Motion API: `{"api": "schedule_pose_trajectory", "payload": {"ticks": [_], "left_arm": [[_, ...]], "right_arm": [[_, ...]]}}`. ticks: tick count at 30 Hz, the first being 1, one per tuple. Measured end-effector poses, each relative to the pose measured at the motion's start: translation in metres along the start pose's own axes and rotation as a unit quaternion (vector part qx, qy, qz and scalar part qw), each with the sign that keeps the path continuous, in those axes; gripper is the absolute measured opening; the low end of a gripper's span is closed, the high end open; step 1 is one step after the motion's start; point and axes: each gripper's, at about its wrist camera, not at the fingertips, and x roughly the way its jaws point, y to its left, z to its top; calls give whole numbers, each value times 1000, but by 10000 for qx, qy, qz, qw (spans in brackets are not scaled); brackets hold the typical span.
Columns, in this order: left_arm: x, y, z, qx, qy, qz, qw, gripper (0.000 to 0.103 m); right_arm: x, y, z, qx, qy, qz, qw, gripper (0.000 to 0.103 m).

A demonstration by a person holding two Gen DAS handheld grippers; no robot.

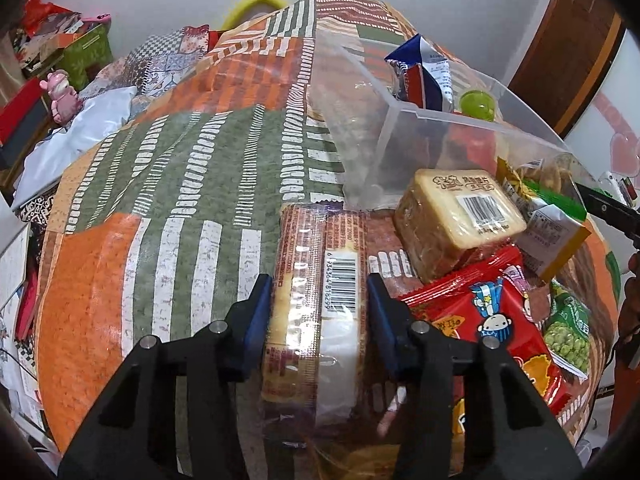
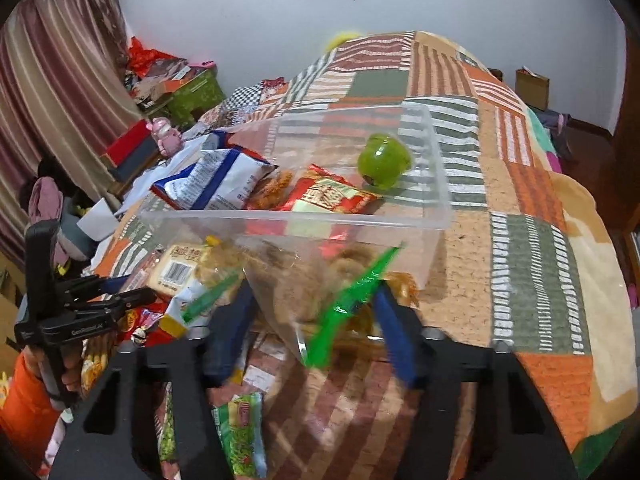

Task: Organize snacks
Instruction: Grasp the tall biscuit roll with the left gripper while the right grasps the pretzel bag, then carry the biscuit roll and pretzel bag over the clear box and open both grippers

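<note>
a patchwork blanket [image 1: 160,184] in orange, green and white is being used as the work surface, and the snacks are lying on it in a loose pile. at the far left of the left wrist view a pink toy figure [image 1: 62,96] is being kept beside red and green boxes, off the blanket.

the left gripper [image 1: 320,312] is being held narrow, and a long biscuit pack [image 1: 320,292] with a barcode strip is being pinched between its blue pads [image 1: 256,320]; both pads are being pressed against the pack's sides. the pack is lying lengthwise on the blanket. just right of it a red snack bag [image 1: 492,320] with cartoon figures is being partly covered by a wrapped toast slice pack [image 1: 456,216], which is leaning tilted on the pile. a green pea packet [image 1: 568,336] is lying at the right edge.

behind the pile a clear plastic bin [image 1: 400,120] is standing on the blanket. inside it a blue and white bag [image 2: 216,180], a red and gold packet [image 2: 332,198] and a green round container [image 2: 384,160] are being stored.

in the right wrist view the right gripper [image 2: 316,332] is being held narrow around a clear bag of fried snacks [image 2: 320,292] with a green strip, directly in front of the bin's near wall. the bag is blurred, so its exact contact with the pads cannot be told fully, though it is being gripped between them.
</note>
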Motion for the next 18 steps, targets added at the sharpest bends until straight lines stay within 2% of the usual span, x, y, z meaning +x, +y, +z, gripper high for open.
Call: {"api": "schedule_pose_trajectory", "payload": {"ticks": [5,18], "left_arm": [[-12,1,-1,-24,-96,38,9999,46],[-69,-6,9,-52,-689,107,9976,45]], "right_arm": [[-7,2,-4,-38,-82,11,10000,39],[-44,18,-1,-288,-538,-11,9981,39]]}}
